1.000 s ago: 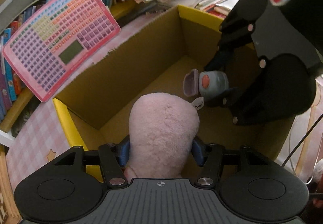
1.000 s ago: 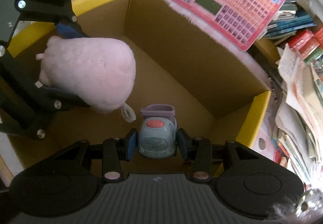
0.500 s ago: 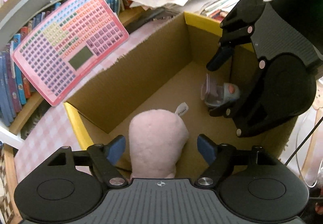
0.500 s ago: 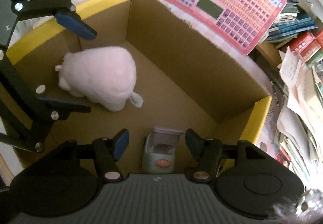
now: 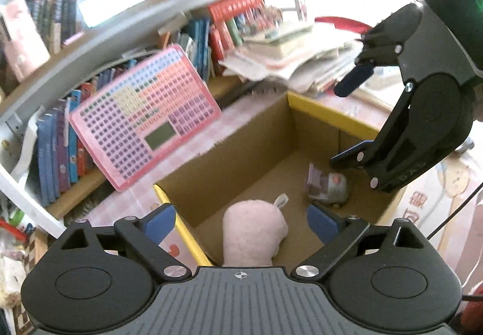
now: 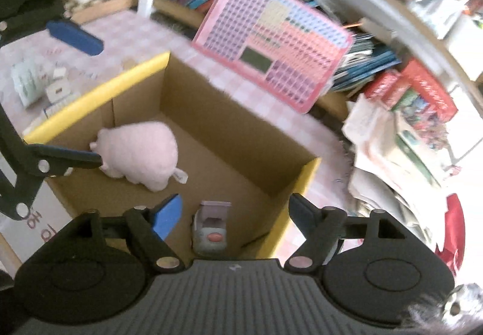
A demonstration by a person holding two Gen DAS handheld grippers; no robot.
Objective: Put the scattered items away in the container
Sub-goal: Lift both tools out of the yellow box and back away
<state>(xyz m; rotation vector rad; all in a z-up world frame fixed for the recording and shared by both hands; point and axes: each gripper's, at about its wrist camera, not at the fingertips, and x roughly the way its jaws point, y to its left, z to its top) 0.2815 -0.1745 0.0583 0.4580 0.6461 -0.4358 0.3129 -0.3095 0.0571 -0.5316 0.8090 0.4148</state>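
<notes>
A cardboard box with yellow rim (image 5: 329, 116) (image 6: 99, 91) stands on a pink checked tablecloth. A pink plush toy (image 5: 253, 235) (image 6: 142, 150) lies on the box floor. A small grey-green toy car with a red button (image 5: 327, 187) (image 6: 211, 232) lies beside it in the box. My left gripper (image 5: 241, 217) is open and empty above the plush. My right gripper (image 6: 235, 211) is open and empty above the car; it also shows in the left wrist view (image 5: 353, 120). The left gripper shows at the left of the right wrist view (image 6: 78, 96).
A pink keyboard-like learning pad (image 5: 145, 123) (image 6: 271, 63) leans against bookshelves behind the box. Stacked papers and books (image 5: 289, 57) (image 6: 398, 135) lie beside the box. Small packets (image 6: 39, 84) lie on the cloth to the left.
Both grippers let go: the plush and the car dropped to the box floor. Both grippers have since risen and pulled back from the box, jaws wide.
</notes>
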